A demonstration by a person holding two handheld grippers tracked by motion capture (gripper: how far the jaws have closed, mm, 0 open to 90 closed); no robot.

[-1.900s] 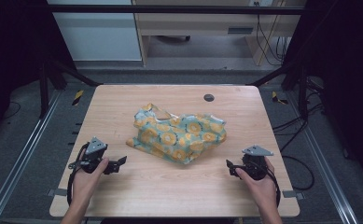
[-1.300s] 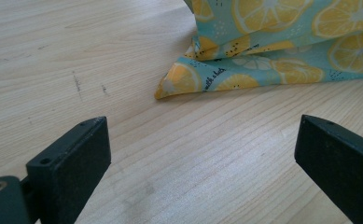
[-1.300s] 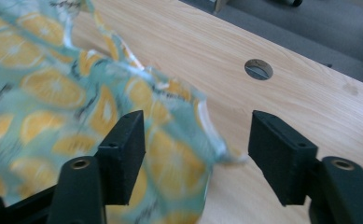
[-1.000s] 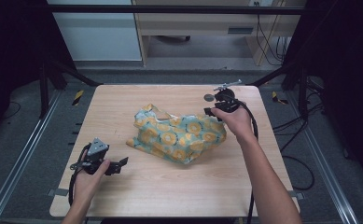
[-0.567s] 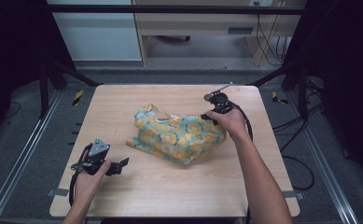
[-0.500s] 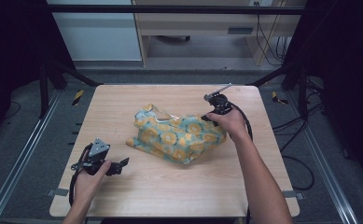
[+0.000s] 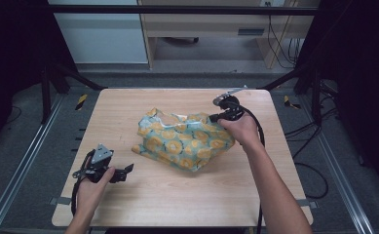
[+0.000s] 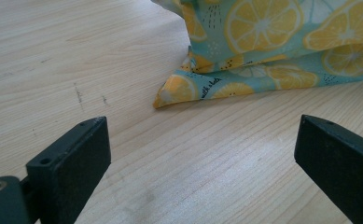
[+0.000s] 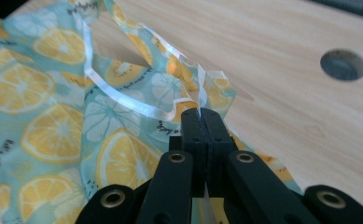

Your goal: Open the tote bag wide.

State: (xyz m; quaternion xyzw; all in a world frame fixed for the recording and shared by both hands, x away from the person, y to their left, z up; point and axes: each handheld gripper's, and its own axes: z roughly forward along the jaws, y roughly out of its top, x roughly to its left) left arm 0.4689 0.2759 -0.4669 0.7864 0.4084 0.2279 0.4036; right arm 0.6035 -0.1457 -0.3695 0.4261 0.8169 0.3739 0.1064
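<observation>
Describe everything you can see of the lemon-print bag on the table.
The lemon-print bag is a soft, crumpled pouch of glossy, plastic-looking sheet, teal with yellow and white lemon slices and small black lettering. It lies slumped near the middle of the wooden table, its mouth open toward the far side, edged by a pale, wavy rim. One flat corner rests on the wood facing the open left gripper, untouched by it. The right gripper is shut on the rim at the bag's right end.

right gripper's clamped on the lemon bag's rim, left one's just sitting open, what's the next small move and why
Probably bring the left gripper forward to the lemon-print bag and pinch its near corner. The right gripper is shut on the bag's white-edged rim at the far side, while the left one's jaws stand wide apart over bare table, with that corner lying flat just ahead of them.
</observation>
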